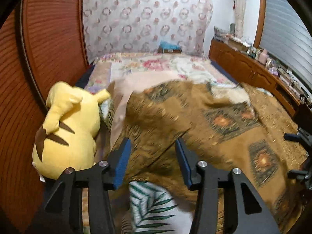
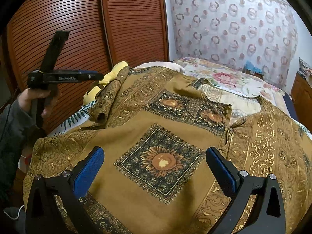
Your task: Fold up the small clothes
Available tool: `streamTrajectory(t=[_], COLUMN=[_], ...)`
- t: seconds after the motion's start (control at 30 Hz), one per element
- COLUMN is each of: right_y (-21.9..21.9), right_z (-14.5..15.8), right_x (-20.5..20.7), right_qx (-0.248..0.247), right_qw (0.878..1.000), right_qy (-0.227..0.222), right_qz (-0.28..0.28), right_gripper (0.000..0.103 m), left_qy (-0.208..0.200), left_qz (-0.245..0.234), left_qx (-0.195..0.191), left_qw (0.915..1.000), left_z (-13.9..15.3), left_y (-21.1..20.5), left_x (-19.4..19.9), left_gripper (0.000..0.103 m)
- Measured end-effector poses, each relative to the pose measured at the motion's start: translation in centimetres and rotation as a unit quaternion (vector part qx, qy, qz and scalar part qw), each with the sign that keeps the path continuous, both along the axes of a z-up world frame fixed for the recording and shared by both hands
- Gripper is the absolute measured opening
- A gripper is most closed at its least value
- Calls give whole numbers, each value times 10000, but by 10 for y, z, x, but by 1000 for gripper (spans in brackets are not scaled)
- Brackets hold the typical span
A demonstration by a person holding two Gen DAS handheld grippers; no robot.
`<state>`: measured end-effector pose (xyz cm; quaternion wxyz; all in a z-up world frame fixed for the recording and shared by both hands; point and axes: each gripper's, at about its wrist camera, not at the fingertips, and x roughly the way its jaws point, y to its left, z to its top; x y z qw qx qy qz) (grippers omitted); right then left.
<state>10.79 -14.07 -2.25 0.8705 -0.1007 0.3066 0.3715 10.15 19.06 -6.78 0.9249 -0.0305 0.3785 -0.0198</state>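
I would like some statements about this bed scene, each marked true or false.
1. The brown sunflower-print garment lies spread on the bed. True.
2. The right gripper is shut on the garment. False: its jaws stand open above the cloth, holding nothing.
3. A yellow plush toy sits next to the wooden slatted doors. True.
4. The left gripper is clamped on the plush toy. False: its jaws are open, with only garment behind them.
5. One sleeve is folded in over the garment. True.
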Motion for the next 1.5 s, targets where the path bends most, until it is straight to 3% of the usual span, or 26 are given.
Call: streamTrajectory(t=[0.17, 0.3, 0.5, 0.53, 0.77, 1.0, 1.37, 1.4, 1.5], right_y=[0, 3, 8, 9, 8, 0, -25, -27, -33], right_z=[-2, -1, 1, 1, 4, 6, 8, 7, 6], right_x=[6, 10, 13, 13, 9, 11, 16, 16, 18], right_qx=[-13, -57, -132, -138, -182, -94, 41, 52, 77], right_qw=[10000, 10000, 9999, 9999, 9997, 9998, 9993, 9993, 9990], right_qy=[56, 51, -46, -40, -146, -169, -142, -134, -107], right_qz=[-2, -19, -51, -52, -15, -93, -332, -358, -419], right_gripper=[103, 103, 103, 103, 103, 103, 103, 103, 103], left_qy=[321, 199, 217, 204, -90, -555, -507, -489, -577], left_qz=[-227, -330, -530, -508, -344, -517, -972, -1010, -1072], left_qx=[69, 263, 206, 248, 398, 261, 318, 275, 166], left_qw=[9992, 9989, 9981, 9982, 9986, 9968, 9935, 9933, 9924], left_z=[-30, -36, -37, -35, -11, 33, 46, 46, 48], left_y=[2, -4, -7, -8, -17, -37, -102, -106, -109], left_x=[14, 15, 13, 12, -2, -3, 37, 39, 37], left_gripper=[49, 49, 21, 13, 3, 3, 4, 5, 22])
